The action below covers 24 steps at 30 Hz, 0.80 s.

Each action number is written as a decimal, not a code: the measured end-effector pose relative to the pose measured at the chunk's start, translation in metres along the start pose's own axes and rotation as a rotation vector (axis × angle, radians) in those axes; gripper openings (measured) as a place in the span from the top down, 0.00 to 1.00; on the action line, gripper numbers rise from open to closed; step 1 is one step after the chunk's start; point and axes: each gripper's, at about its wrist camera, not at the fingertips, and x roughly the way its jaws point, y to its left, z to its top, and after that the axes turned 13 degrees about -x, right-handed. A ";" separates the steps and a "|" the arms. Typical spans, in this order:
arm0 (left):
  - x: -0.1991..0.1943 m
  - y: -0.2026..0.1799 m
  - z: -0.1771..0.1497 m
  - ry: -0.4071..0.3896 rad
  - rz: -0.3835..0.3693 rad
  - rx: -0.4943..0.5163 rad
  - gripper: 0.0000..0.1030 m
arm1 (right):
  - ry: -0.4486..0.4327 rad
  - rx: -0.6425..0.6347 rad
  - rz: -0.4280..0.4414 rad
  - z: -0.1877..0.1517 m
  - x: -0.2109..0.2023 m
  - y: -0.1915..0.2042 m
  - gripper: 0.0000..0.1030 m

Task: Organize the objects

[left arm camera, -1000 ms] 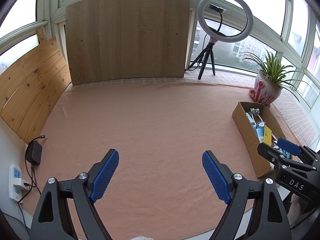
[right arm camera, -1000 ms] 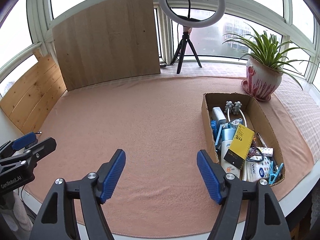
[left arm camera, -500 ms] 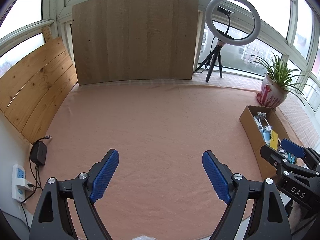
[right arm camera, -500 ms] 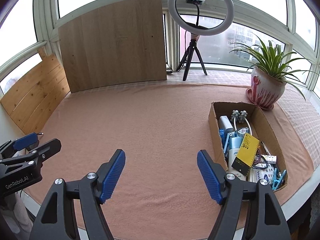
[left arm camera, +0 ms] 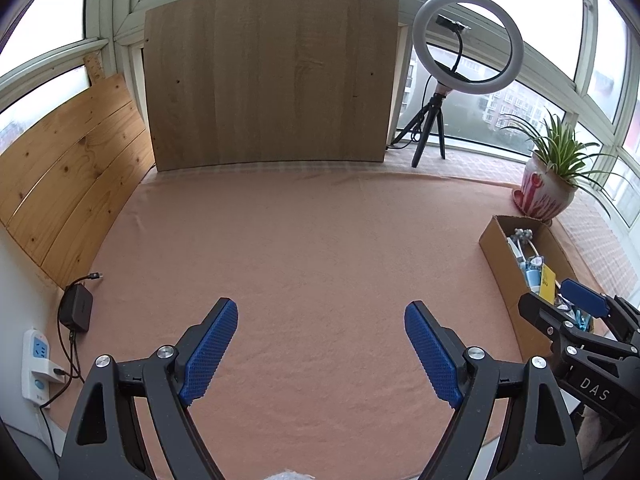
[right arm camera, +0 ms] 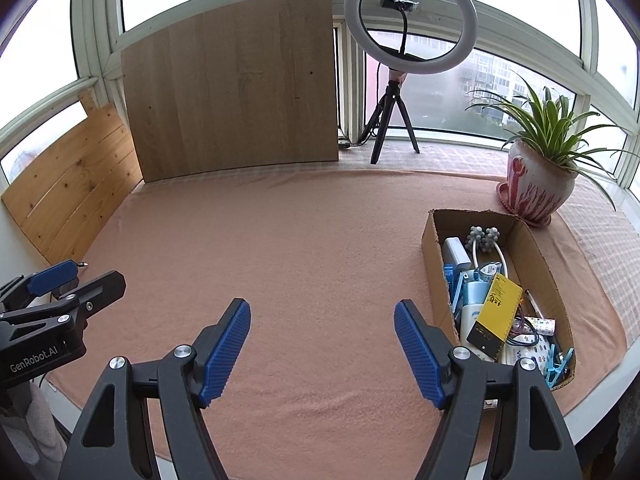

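A long cardboard box [right arm camera: 434, 252] lies on the pink table cloth [right arm camera: 280, 240] at the right. It holds several small things: a yellow and black packet [right arm camera: 496, 312], a grey knobbly massager [right arm camera: 484, 236], a white power bank [right arm camera: 456, 254], blue clips [right arm camera: 556, 366]. The box also shows in the left wrist view [left arm camera: 496, 258]. My left gripper [left arm camera: 320, 348] is open and empty above the cloth near the front edge. My right gripper [right arm camera: 322, 346] is open and empty, just left of the box.
A potted spider plant [right arm camera: 540, 184] stands behind the box. A ring light on a tripod [right arm camera: 408, 28] and a wooden board [right arm camera: 232, 92] stand at the back. Wooden planks [left arm camera: 68, 176] line the left side. A black adapter [left arm camera: 78, 306] and a power strip [left arm camera: 36, 364] sit at the left edge.
Both grippers have drawn back and tilted up a little, so more of the windows and back wall shows. Both stay open and empty. Nothing on the table moved.
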 end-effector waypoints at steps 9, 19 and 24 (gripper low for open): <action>0.003 0.001 -0.002 0.009 0.012 -0.001 0.14 | 0.002 0.001 0.003 0.000 0.002 0.001 0.31; 0.004 0.004 -0.004 0.013 0.018 -0.008 0.14 | 0.009 0.006 0.006 -0.003 0.004 0.000 0.31; 0.004 0.004 -0.004 0.015 0.016 -0.010 0.14 | 0.012 0.007 0.010 -0.004 0.005 0.001 0.31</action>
